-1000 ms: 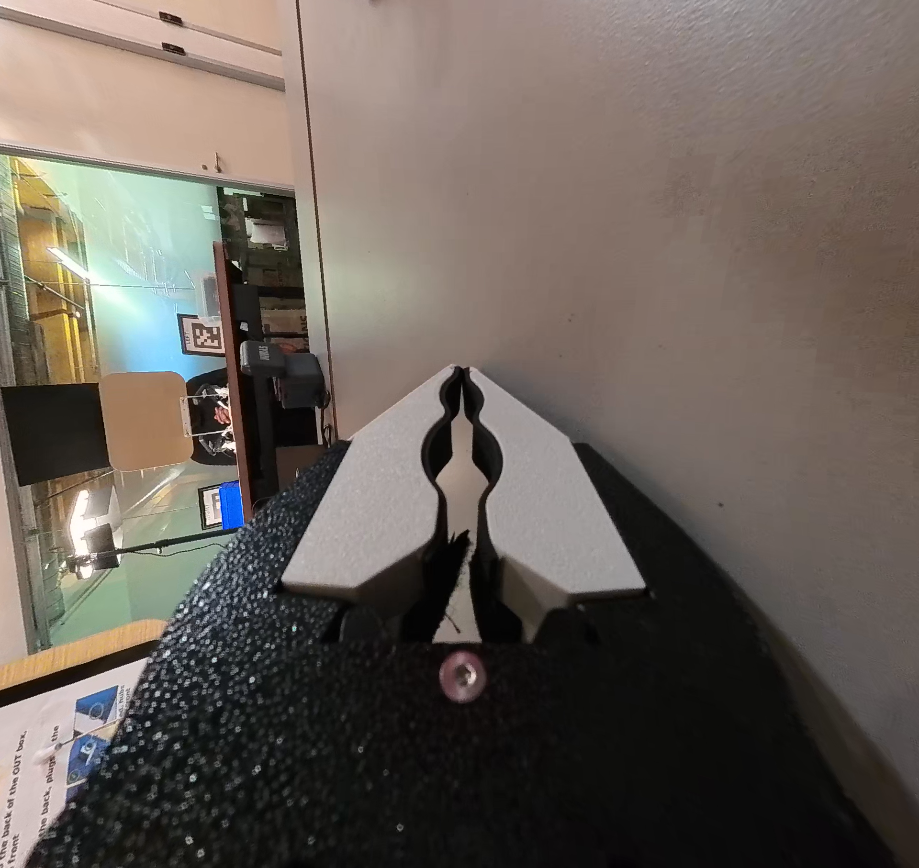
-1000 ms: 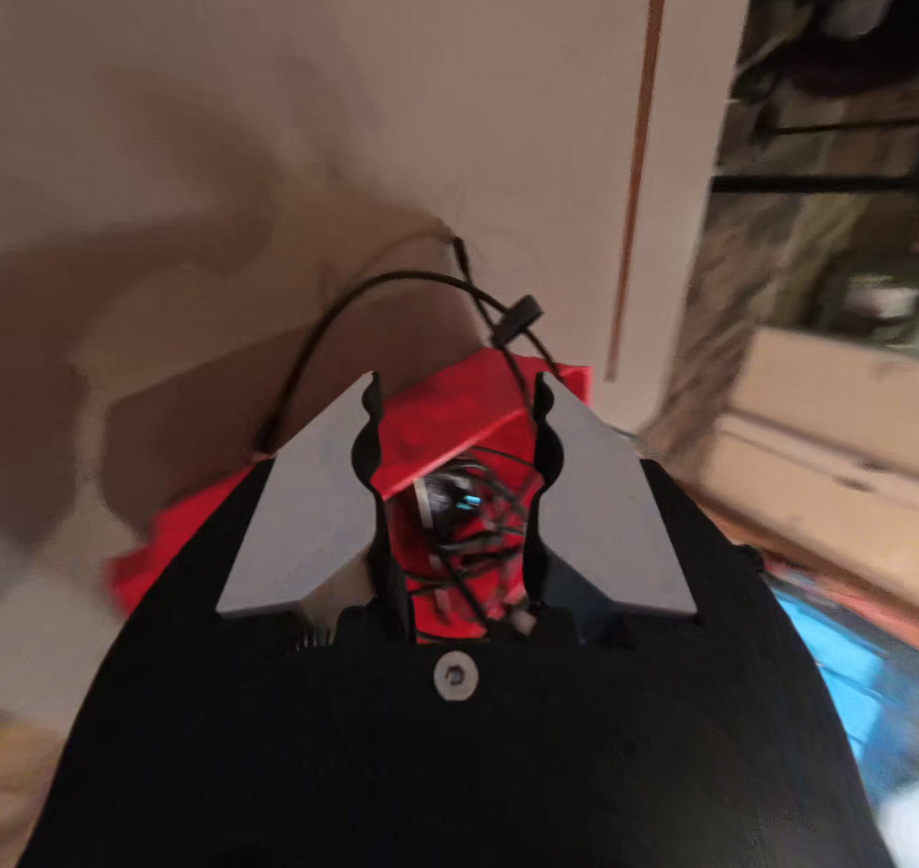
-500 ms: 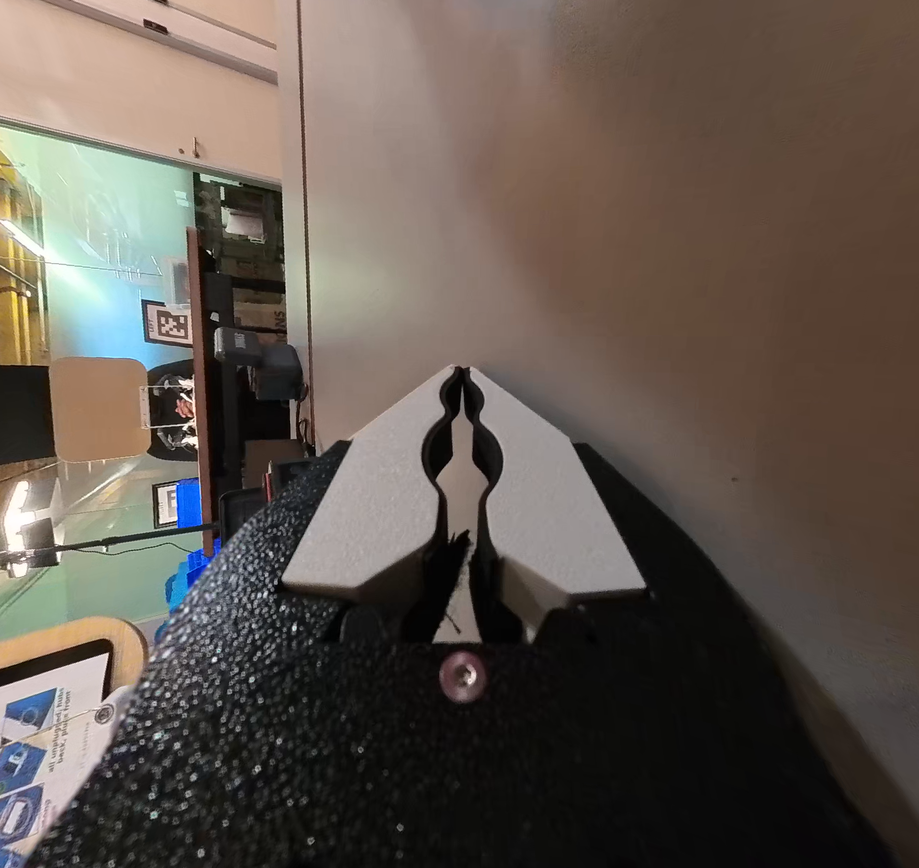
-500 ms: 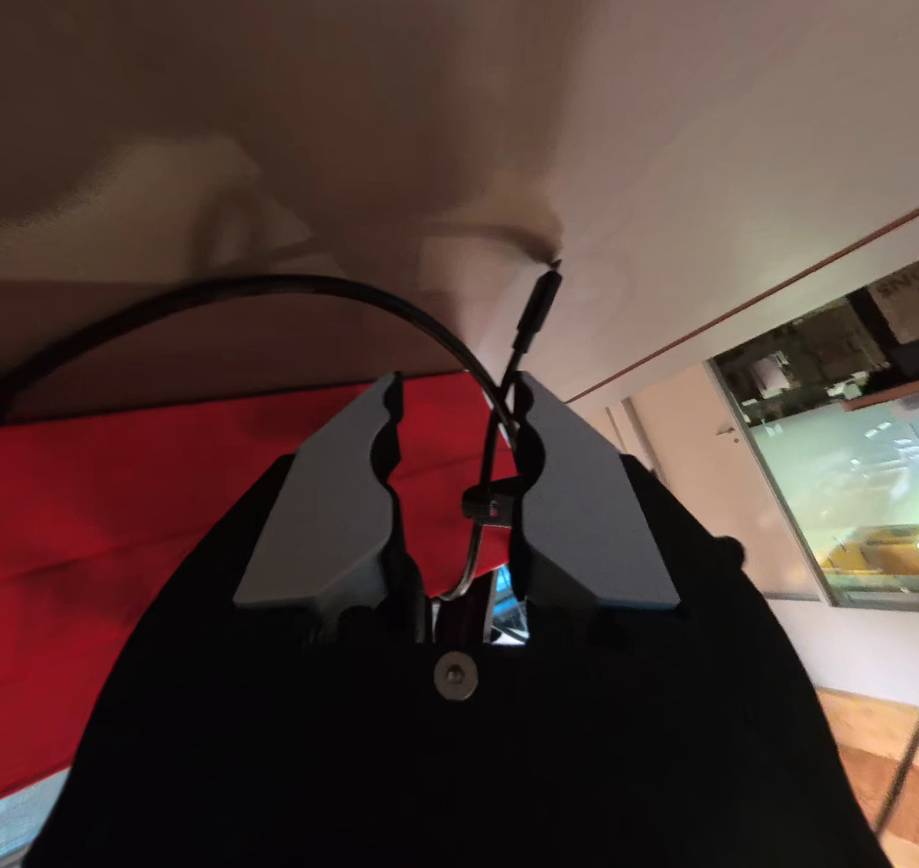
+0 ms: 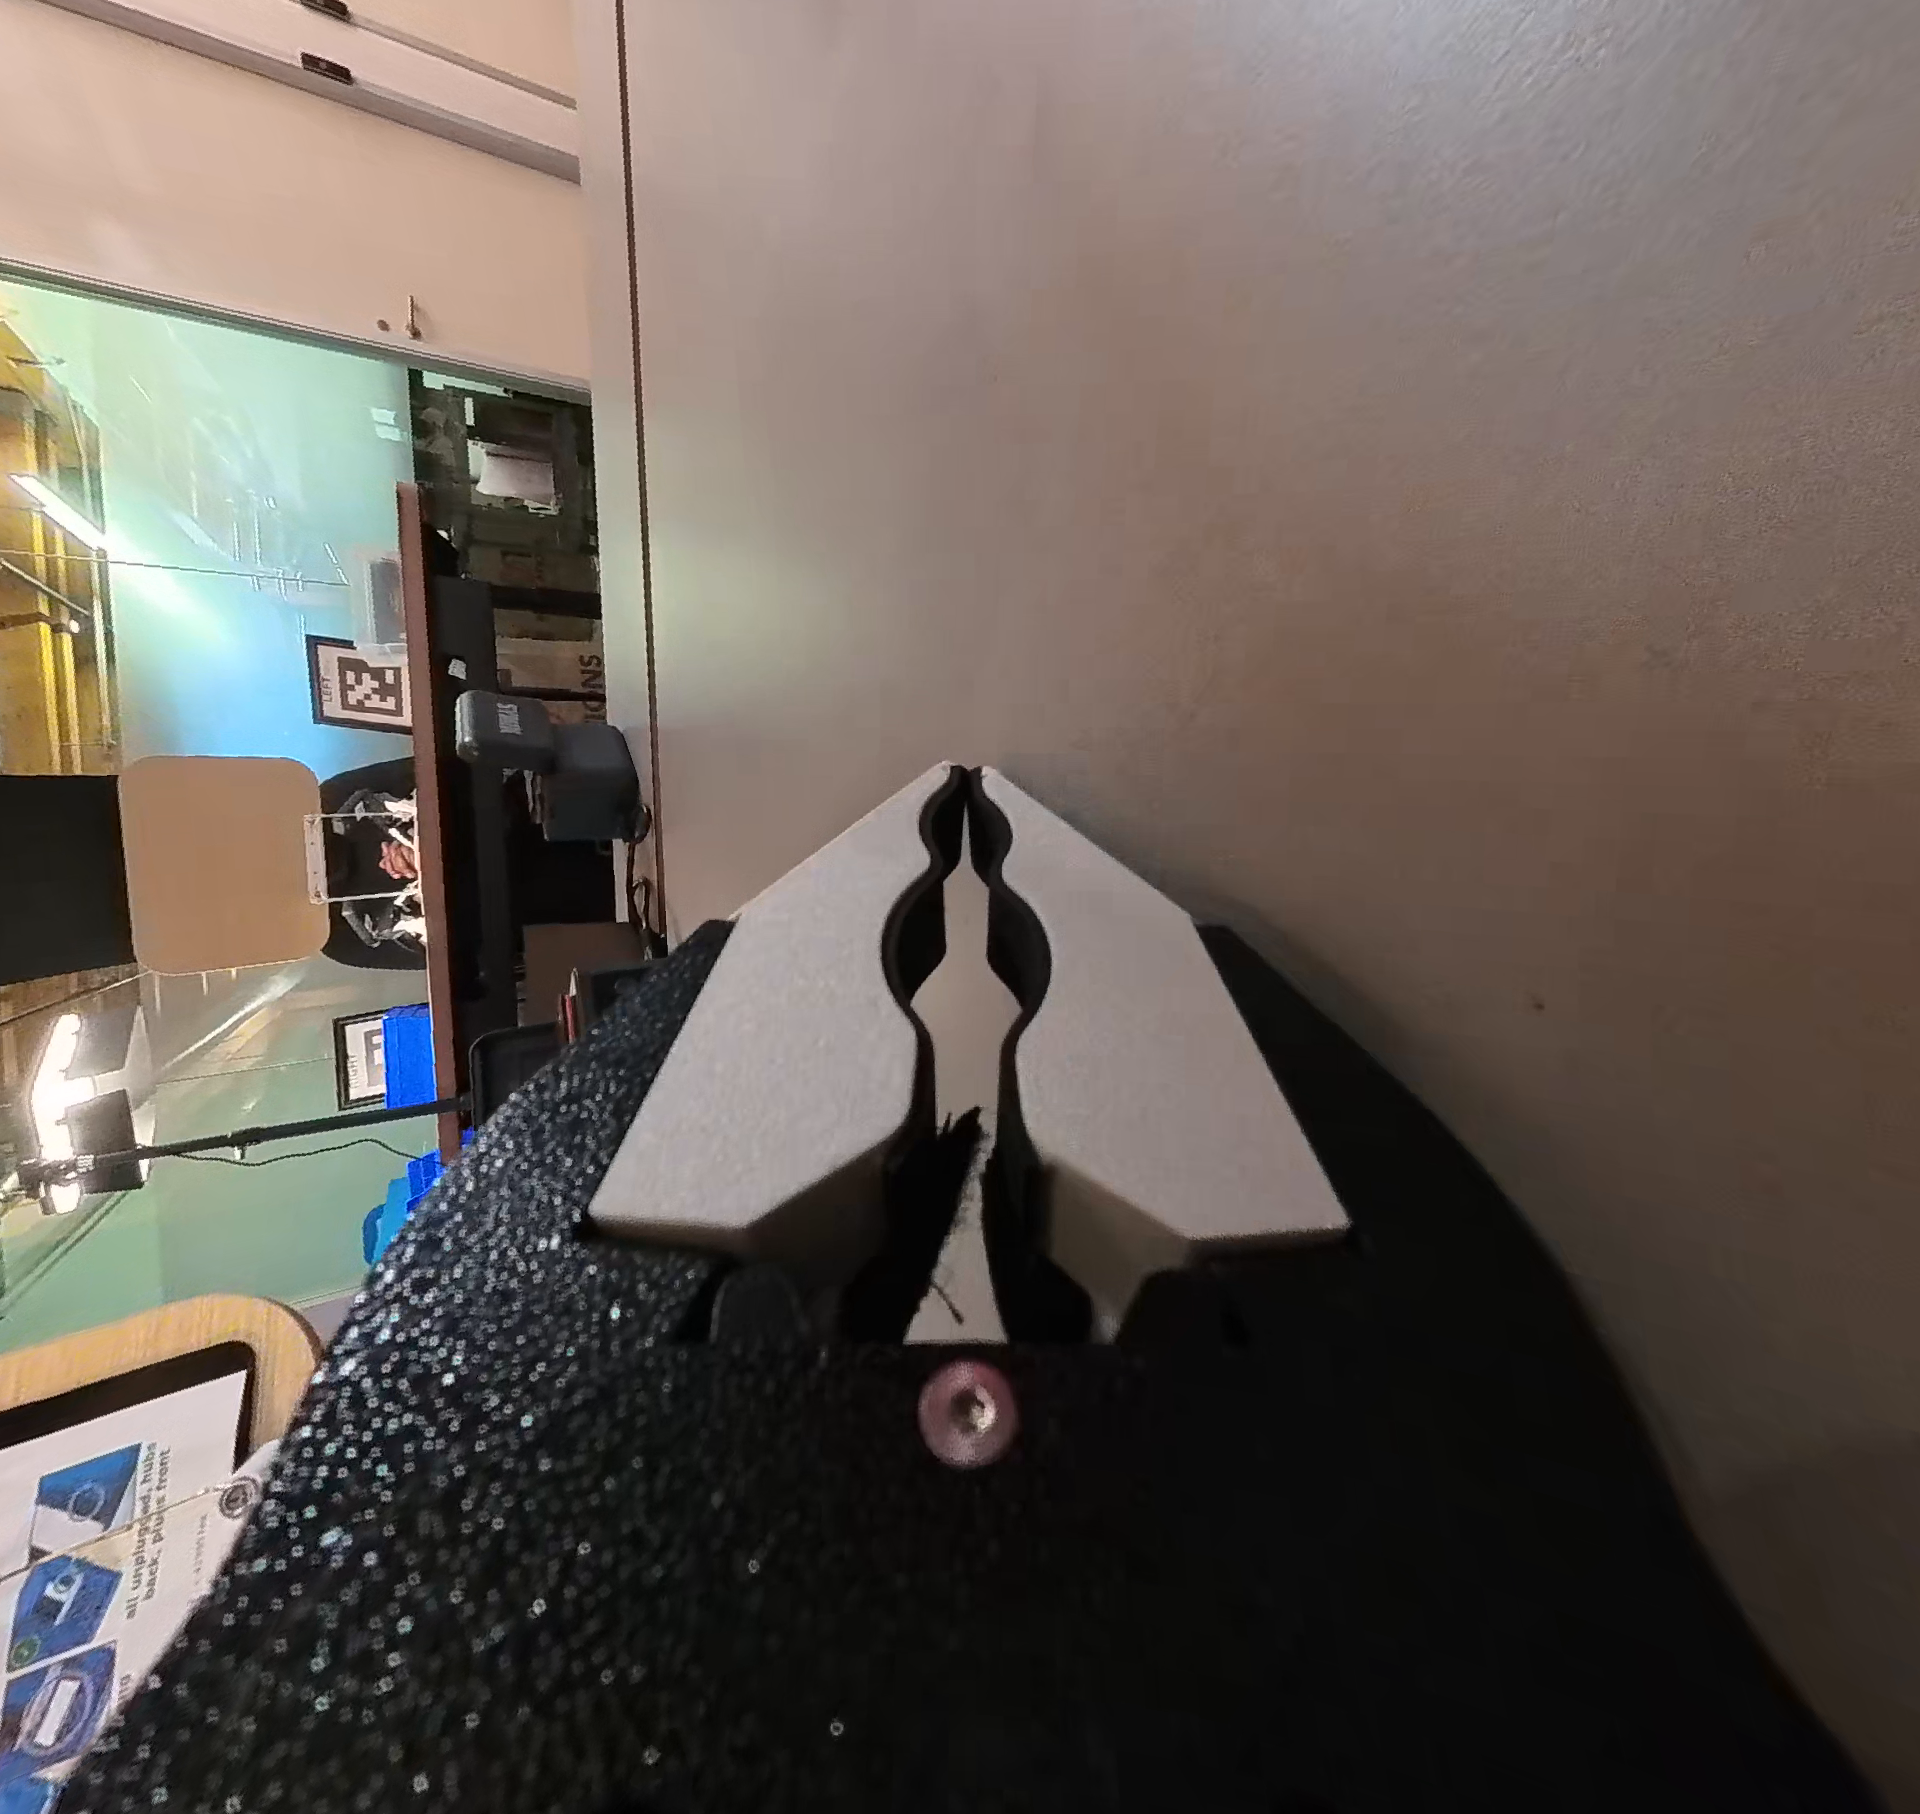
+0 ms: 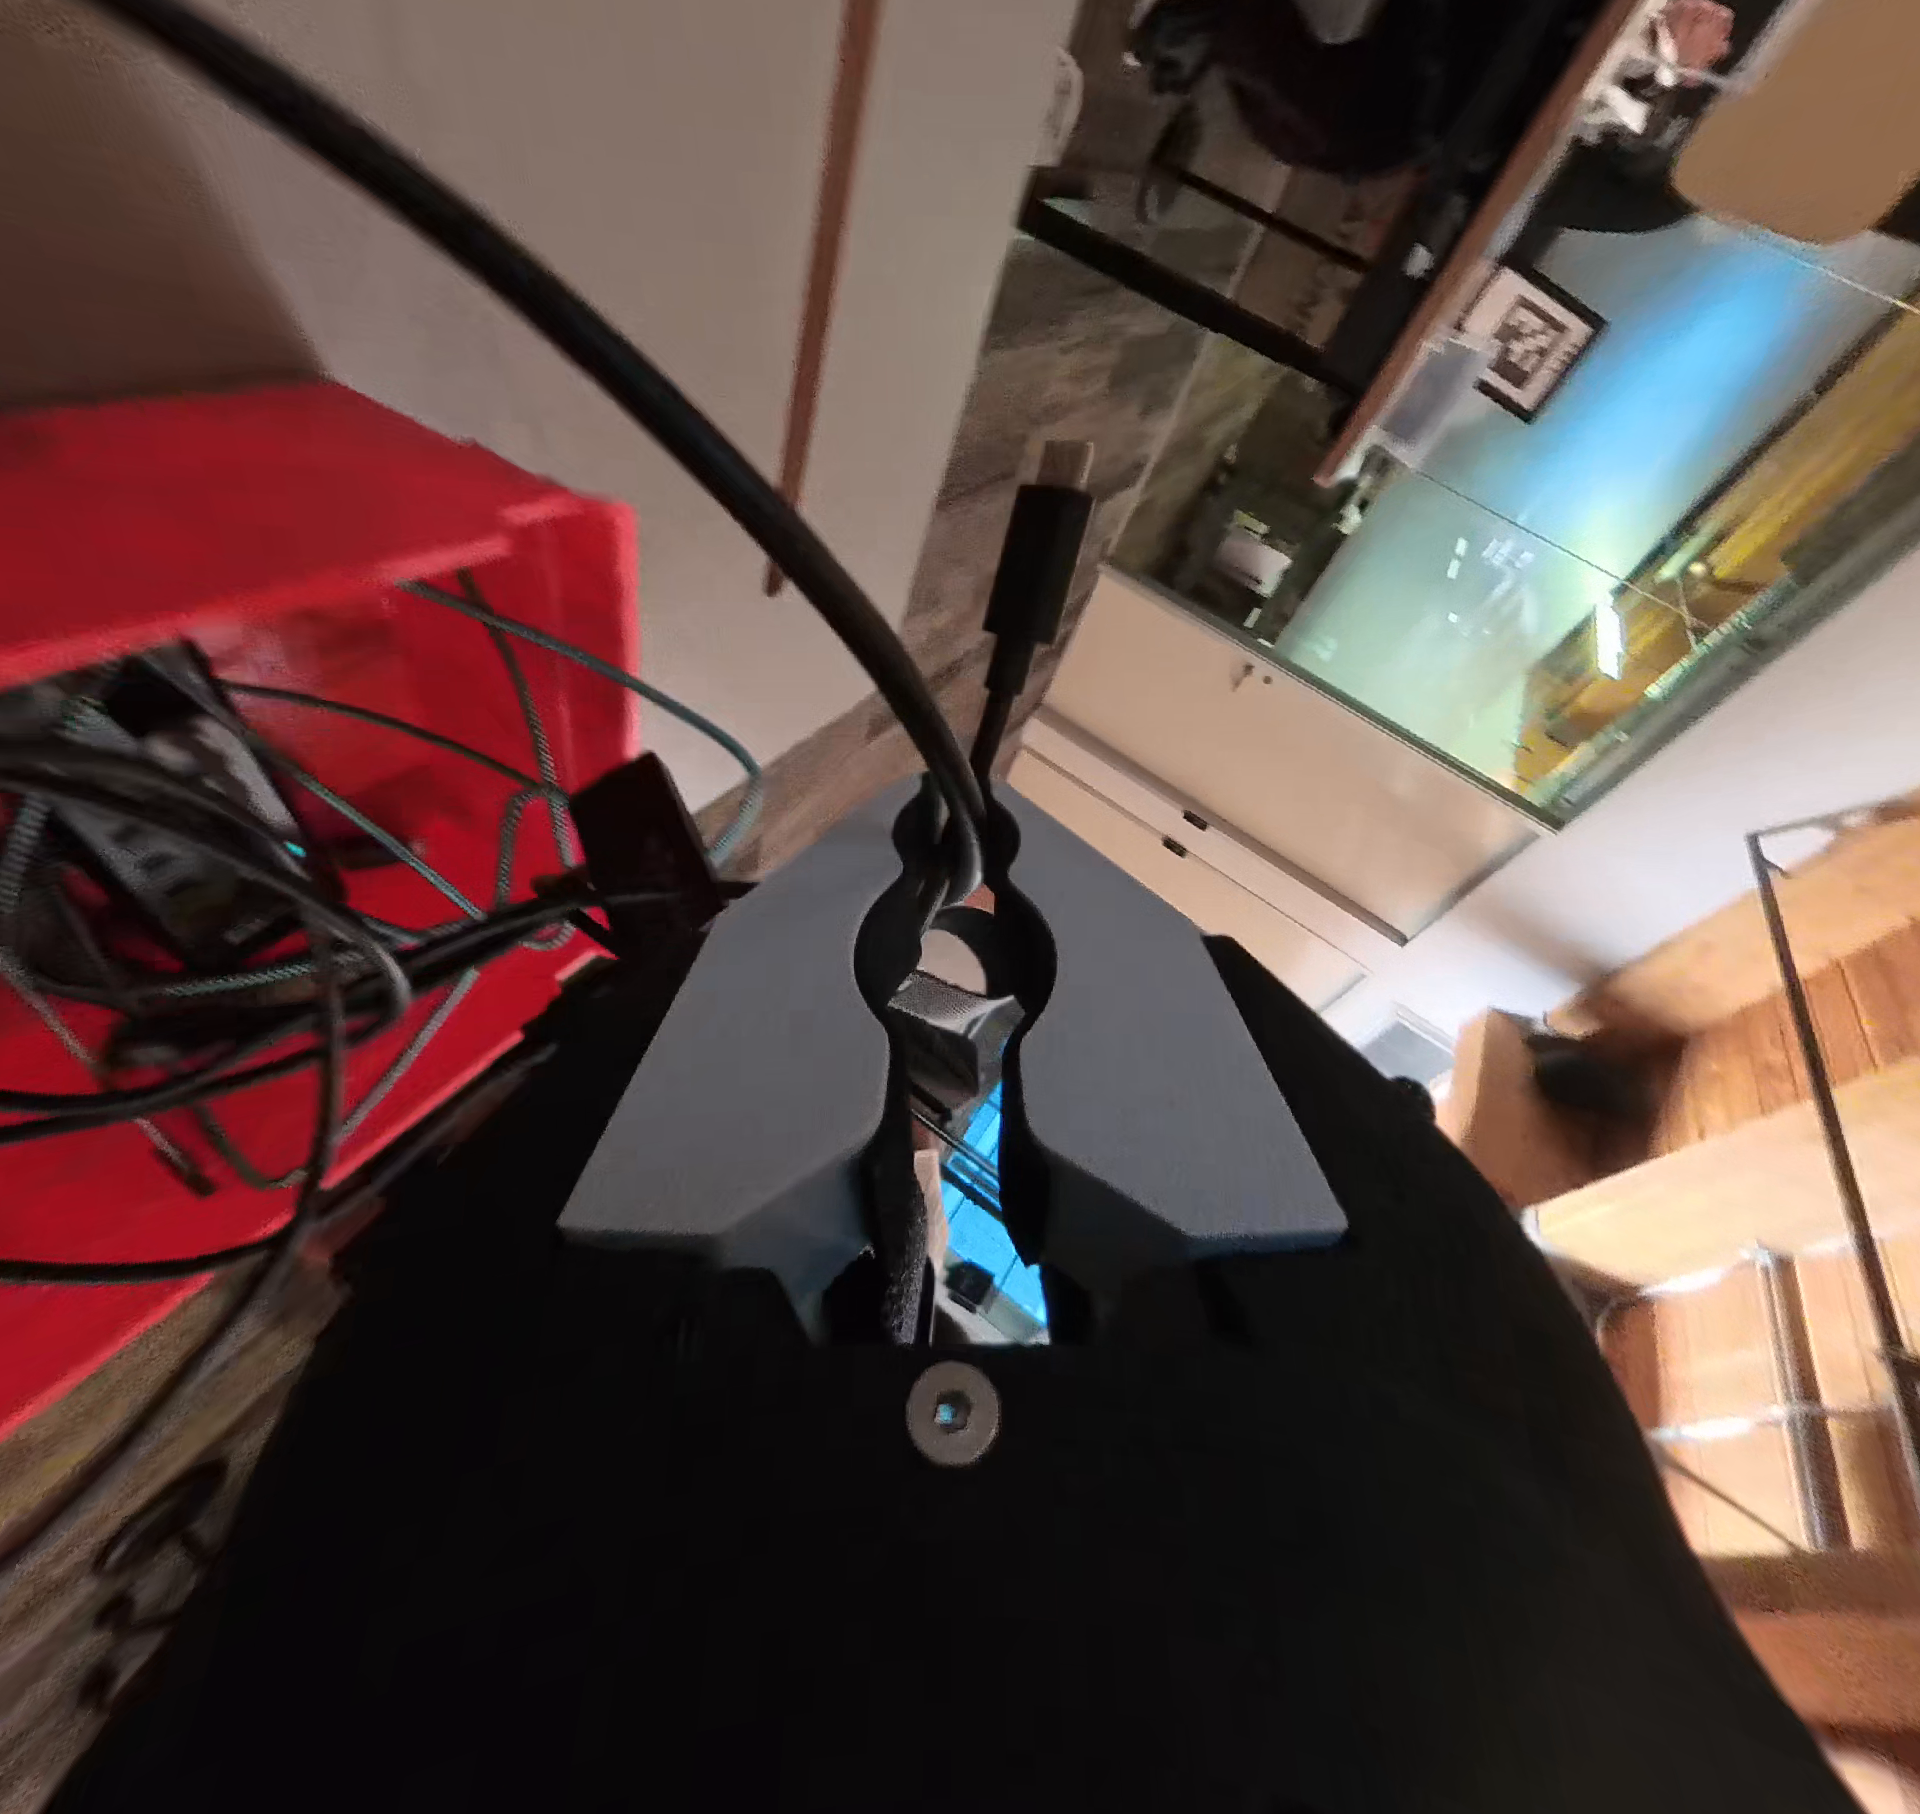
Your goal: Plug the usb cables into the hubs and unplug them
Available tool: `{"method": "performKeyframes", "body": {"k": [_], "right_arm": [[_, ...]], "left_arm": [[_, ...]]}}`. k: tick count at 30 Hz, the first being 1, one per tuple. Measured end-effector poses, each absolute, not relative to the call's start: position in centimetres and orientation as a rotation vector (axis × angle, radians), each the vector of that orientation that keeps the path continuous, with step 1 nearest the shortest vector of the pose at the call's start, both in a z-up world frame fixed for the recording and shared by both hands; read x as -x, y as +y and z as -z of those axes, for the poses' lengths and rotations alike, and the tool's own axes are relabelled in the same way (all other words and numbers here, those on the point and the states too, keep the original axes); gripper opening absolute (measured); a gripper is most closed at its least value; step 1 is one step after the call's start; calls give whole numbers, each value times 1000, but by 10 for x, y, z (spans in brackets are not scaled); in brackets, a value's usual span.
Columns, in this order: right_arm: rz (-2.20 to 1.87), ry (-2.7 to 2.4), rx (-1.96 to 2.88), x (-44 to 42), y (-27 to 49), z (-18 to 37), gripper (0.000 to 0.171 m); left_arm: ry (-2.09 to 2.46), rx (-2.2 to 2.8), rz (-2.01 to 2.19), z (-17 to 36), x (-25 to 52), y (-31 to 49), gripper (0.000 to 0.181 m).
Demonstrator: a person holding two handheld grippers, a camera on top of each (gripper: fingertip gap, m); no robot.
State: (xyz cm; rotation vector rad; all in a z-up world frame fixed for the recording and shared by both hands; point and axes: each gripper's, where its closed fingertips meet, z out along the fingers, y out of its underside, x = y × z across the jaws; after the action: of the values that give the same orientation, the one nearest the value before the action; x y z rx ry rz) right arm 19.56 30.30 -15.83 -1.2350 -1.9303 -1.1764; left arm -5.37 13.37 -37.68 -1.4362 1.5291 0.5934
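1. The right gripper (image 6: 961, 829), a black two-finger tool with grey finger plates, is clenching a thin black USB cable (image 6: 582, 278) at its tips. The jaws are pinched together on the cord just behind the plug.

2. The cable's slim black connector with a small metal tip (image 6: 1042, 559) is sticking out beyond the fingertips, free in the air and plugged into nothing. Gripping this close to the plug probably keeps the end stiff enough to aim at a port.

3. The rest of the black cable is arching up and away to the upper left, out of the right wrist view, so it is hanging slack rather than pulling on the grip.

4. A red plastic bin (image 6: 312, 559) is sitting to the left, holding a tangle of dark and braided cables (image 6: 260, 891). A dark boxy object (image 6: 644, 855) at its near edge may be a hub, but blur is hiding the details, so I cannot tell for sure.

5. The left gripper (image 5: 961, 777), the same black tool with pale grey finger plates, is closed with its tips touching and holding nothing. It is pointing along a plain beige wall (image 5: 1351, 414), apparently parked aside while the right one works.

6. Judging from this, plugging is not yet begun; the connector needs turning toward a hub port first.
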Motion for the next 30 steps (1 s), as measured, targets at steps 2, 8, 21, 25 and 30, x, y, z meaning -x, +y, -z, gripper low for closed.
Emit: {"method": "performKeyframes", "body": {"k": [2, 8, 21, 25, 30], "right_arm": [[1208, -1876, 1218, -218, 309, 136, 4], [1305, -1717, 1257, -285, 330, 92, 4], [1477, -1901, 1173, -281, 352, 215, 4], [1126, -2017, 1475, -270, 333, 272, 3], [905, -2065, 1778, -269, 318, 307, 5]], "left_arm": [[1531, 1434, -597, 377, 53, 134, 0], [1535, 1427, -608, 376, 52, 134, 0], [1531, 1434, -608, 375, 55, 134, 0], [1531, 1434, -607, 375, 54, 135, 0], [1531, 1433, -603, 375, 55, 135, 0]]}}
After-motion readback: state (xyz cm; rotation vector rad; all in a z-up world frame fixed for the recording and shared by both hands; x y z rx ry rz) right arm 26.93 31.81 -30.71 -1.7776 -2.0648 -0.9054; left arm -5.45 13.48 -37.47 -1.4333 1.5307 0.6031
